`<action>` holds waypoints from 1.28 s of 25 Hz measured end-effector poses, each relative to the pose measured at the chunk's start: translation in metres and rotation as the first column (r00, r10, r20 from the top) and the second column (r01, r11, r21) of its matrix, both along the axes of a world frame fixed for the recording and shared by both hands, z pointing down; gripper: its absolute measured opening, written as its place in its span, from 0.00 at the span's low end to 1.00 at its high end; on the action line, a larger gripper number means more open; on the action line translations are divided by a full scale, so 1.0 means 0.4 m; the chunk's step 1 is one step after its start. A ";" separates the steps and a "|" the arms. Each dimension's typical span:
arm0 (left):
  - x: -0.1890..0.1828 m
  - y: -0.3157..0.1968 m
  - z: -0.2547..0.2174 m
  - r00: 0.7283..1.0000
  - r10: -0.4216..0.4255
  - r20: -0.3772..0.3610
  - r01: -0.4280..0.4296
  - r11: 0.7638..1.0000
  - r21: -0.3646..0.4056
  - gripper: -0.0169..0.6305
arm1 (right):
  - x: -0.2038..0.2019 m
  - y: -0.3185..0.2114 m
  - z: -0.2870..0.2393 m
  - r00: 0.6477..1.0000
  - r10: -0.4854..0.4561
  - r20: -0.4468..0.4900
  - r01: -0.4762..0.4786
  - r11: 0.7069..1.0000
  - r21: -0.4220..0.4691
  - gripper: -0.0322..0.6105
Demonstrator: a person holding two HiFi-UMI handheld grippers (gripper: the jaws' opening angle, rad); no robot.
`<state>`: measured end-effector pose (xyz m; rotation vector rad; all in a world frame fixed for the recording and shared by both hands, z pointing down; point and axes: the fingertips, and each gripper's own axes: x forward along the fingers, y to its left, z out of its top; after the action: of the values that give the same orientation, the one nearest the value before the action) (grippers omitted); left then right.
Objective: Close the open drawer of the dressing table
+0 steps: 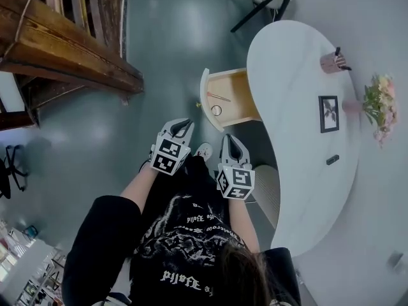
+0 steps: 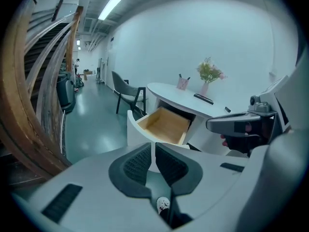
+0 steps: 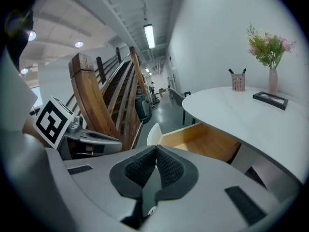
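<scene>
Task not started. Drawer [image 1: 231, 101] is pulled fully out of dressing table [image 1: 290, 75], approx 12 o'clock of both grippers. Left gripper [image 1: 183, 126] & right gripper [image 1: 229, 140] have jaws together, empty, near the drawer w/o touching. Whole push-in is left.

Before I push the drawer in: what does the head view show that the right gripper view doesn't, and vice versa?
Only the head view: the inside of the open drawer, holding a small round thing and a thin stick; the gap between the drawer front and the left gripper and right gripper; a small dark object on the white table.
Only the right gripper view: the right gripper's jaws shut together on nothing, and a ceiling light.
Both: drawer, table, pen cup, framed picture, flowers.
</scene>
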<state>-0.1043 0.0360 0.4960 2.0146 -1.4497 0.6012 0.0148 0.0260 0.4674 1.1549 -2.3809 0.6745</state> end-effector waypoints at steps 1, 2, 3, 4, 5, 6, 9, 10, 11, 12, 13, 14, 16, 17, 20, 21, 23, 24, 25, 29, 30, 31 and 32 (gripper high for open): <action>-0.002 -0.001 0.017 1.000 0.005 -0.004 -0.005 1.000 -0.013 0.07 | -0.006 0.005 0.005 1.000 0.002 -0.003 -0.002 1.000 -0.005 0.09; -0.006 -0.002 0.033 1.000 0.011 -0.007 -0.011 1.000 -0.025 0.07 | -0.012 0.009 0.012 1.000 0.005 -0.005 -0.005 1.000 -0.012 0.09; -0.010 -0.005 0.046 1.000 0.016 -0.010 -0.016 0.999 -0.034 0.07 | -0.020 0.014 0.020 1.000 0.006 -0.007 -0.006 1.000 -0.020 0.09; -0.016 -0.008 0.058 1.000 0.020 -0.013 -0.020 0.999 -0.041 0.07 | -0.030 0.019 0.028 1.000 0.005 -0.010 -0.005 1.000 -0.029 0.09; -0.022 -0.012 0.068 1.000 0.024 -0.016 -0.025 0.999 -0.047 0.07 | -0.041 0.024 0.037 1.000 0.003 -0.012 -0.004 0.999 -0.038 0.09; -0.027 -0.016 0.078 0.999 0.029 -0.018 -0.030 0.998 -0.053 0.07 | -0.051 0.028 0.046 1.000 0.002 -0.015 -0.003 0.999 -0.046 0.09; -0.032 -0.030 0.116 0.998 0.057 -0.022 -0.058 0.996 -0.074 0.07 | -0.071 0.033 0.074 1.000 0.001 -0.024 -0.003 0.998 -0.069 0.09; -0.031 -0.036 0.129 0.997 0.073 -0.019 -0.075 0.994 -0.079 0.07 | -0.077 0.033 0.084 1.000 0.003 -0.027 -0.005 0.997 -0.077 0.09; -0.031 -0.040 0.142 0.996 0.093 -0.016 -0.094 0.992 -0.083 0.07 | -0.084 0.034 0.094 1.000 0.006 -0.028 -0.008 0.996 -0.085 0.09; -0.032 -0.042 0.154 0.994 0.110 -0.013 -0.111 0.990 -0.087 0.07 | -0.093 0.036 0.105 1.000 0.008 -0.029 -0.010 0.995 -0.095 0.09; -0.034 -0.045 0.168 0.992 0.122 -0.012 -0.123 0.988 -0.092 0.07 | -0.102 0.038 0.116 1.000 0.007 -0.030 -0.010 0.994 -0.105 0.09; -0.037 -0.046 0.183 0.992 0.129 -0.013 -0.129 0.987 -0.099 0.07 | -0.111 0.040 0.128 1.000 0.005 -0.031 -0.008 0.993 -0.115 0.09; -0.039 -0.048 0.218 0.991 0.132 -0.021 -0.134 0.984 -0.115 0.07 | -0.123 0.040 0.151 0.999 -0.002 -0.032 -0.003 0.991 -0.131 0.09; -0.038 -0.050 0.233 0.990 0.136 -0.023 -0.138 0.983 -0.122 0.07 | -0.127 0.037 0.161 0.999 -0.004 -0.033 0.000 0.991 -0.136 0.09; -0.040 -0.063 0.266 0.988 0.156 -0.005 -0.155 0.980 -0.128 0.07 | -0.138 0.027 0.175 0.999 -0.027 -0.039 0.022 0.991 -0.131 0.09; -0.043 -0.070 0.276 0.987 0.161 0.004 -0.160 0.979 -0.126 0.07 | -0.143 0.024 0.180 0.998 -0.038 -0.042 0.032 0.991 -0.129 0.09; -0.049 -0.083 0.298 0.983 0.181 0.021 -0.177 0.976 -0.126 0.07 | -0.154 0.018 0.194 0.998 -0.053 -0.044 0.047 0.990 -0.132 0.09; -0.050 -0.087 0.311 0.981 0.194 0.027 -0.189 0.973 -0.130 0.07 | -0.157 0.017 0.204 0.997 -0.057 -0.045 0.050 0.989 -0.136 0.09; -0.049 -0.091 0.325 0.978 0.206 0.031 -0.200 0.971 -0.134 0.07 | -0.159 0.017 0.215 0.997 -0.058 -0.048 0.050 0.989 -0.141 0.09; -0.043 -0.111 0.378 0.972 0.232 0.021 -0.226 0.961 -0.157 0.21 | -0.163 0.020 0.260 0.998 -0.038 -0.051 0.029 0.984 -0.173 0.09; -0.044 -0.118 0.387 0.971 0.239 0.026 -0.232 0.960 -0.158 0.22 | -0.166 0.023 0.269 0.998 -0.035 -0.048 0.025 0.983 -0.182 0.09; -0.045 -0.125 0.395 0.969 0.243 0.034 -0.235 0.959 -0.156 0.22 | -0.171 0.026 0.276 0.998 -0.035 -0.045 0.026 0.982 -0.189 0.09; -0.046 -0.131 0.403 0.969 0.245 0.039 -0.237 0.959 -0.156 0.23 | -0.175 0.031 0.282 0.998 -0.038 -0.043 0.029 0.980 -0.196 0.09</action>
<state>-0.1227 -0.0163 0.6572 2.0833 -1.1597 0.8511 -0.0552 0.0383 0.5803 1.0332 -2.2331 0.8398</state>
